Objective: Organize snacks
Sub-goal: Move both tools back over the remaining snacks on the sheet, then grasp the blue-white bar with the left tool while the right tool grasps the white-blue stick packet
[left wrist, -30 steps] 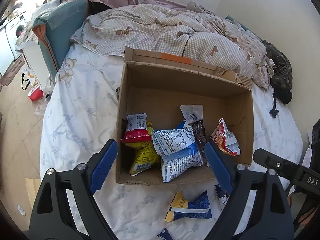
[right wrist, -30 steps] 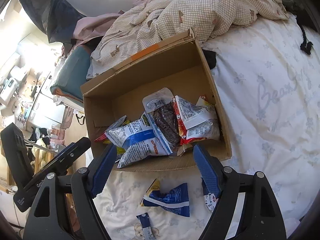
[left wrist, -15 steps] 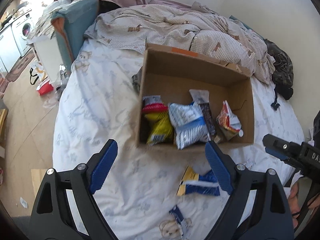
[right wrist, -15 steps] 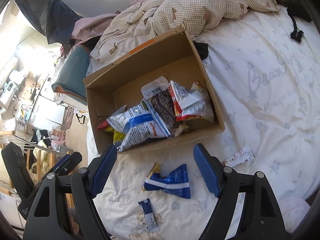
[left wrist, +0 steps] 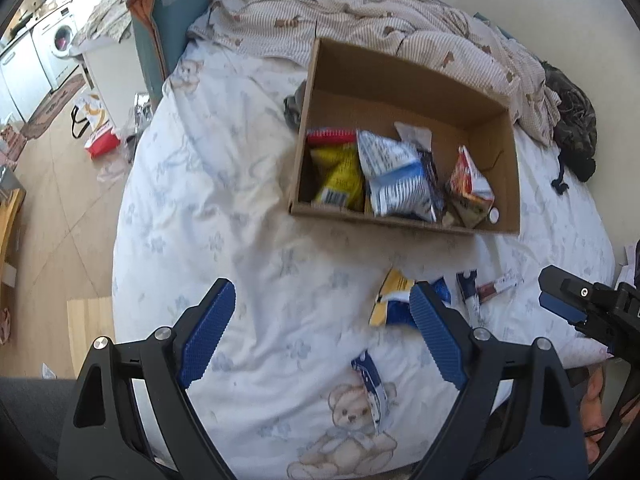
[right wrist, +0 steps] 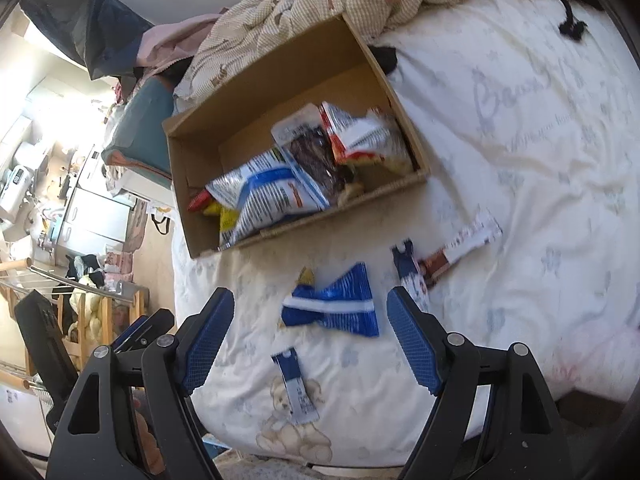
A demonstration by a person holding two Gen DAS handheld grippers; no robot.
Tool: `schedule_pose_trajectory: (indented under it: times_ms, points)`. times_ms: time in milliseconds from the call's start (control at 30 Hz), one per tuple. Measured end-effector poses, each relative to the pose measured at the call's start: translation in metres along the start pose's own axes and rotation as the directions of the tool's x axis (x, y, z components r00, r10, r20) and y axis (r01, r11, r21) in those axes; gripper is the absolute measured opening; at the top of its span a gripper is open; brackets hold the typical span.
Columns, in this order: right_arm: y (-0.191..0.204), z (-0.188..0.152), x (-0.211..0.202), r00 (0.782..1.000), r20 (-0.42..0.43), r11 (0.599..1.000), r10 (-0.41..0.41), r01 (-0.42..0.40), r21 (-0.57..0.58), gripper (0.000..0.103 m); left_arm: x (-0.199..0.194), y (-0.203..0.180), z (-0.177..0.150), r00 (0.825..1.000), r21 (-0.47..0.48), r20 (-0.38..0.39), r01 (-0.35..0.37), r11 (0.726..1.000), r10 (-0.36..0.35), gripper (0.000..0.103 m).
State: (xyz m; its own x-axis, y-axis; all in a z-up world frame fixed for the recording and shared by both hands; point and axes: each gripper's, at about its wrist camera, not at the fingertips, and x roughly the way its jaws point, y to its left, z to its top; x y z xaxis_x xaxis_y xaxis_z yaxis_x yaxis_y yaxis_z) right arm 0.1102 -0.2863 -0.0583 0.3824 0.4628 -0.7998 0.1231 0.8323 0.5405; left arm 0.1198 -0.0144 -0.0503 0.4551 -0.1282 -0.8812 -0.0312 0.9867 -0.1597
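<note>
An open cardboard box (left wrist: pixel 416 76) (right wrist: pixel 280 76) sits on the bed and holds several snack bags, among them a blue-and-white bag (left wrist: pixel 396 176) (right wrist: pixel 268 192). On the sheet in front of the box lie a blue-and-yellow packet (left wrist: pixel 390 300) (right wrist: pixel 332 310), a small blue stick pack (left wrist: pixel 372 384) (right wrist: pixel 296 388) and two more bars (right wrist: pixel 460 248) (left wrist: pixel 486 288). My left gripper (left wrist: pixel 320 328) is open and empty above the sheet. My right gripper (right wrist: pixel 310 332) is open and empty, just short of the blue-and-yellow packet; it also shows in the left wrist view (left wrist: pixel 560 304).
A rumpled checked duvet (left wrist: pixel 360 24) lies behind the box. A dark garment (left wrist: pixel 572 120) lies at the bed's right. The bed's edge drops to a wooden floor (left wrist: pixel 52 208) on the left, with a teal chair (left wrist: pixel 172 20) and clutter.
Both grippers have pulled back and up from the box, so more of the bed and the loose packets in front of the box are in view. Both stay open.
</note>
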Motion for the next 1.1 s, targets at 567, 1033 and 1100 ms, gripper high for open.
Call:
schedule_pose_trajectory:
  times_ms: [567,1033,1100]
  points:
    - [-0.017,-0.013,0.007,0.999,-0.045,0.995,-0.017,0.021,0.098,0.081,0.087,-0.038,-0.083,0.939,-0.021,-0.343,-0.003,1.000,-0.005,0.080]
    - [-0.060,-0.001,-0.007,0.999,0.021,0.974,-0.038,0.032,0.224,0.081,0.042,-0.030,-0.067,0.973,0.053,-0.230,0.003,0.999,0.009,0.013]
    - [-0.068,0.000,0.002,0.998,-0.004,0.970,-0.056,0.055,0.237,0.081,0.036,-0.023,-0.057,0.976,0.029,-0.216,0.009,1.000,-0.002,0.013]
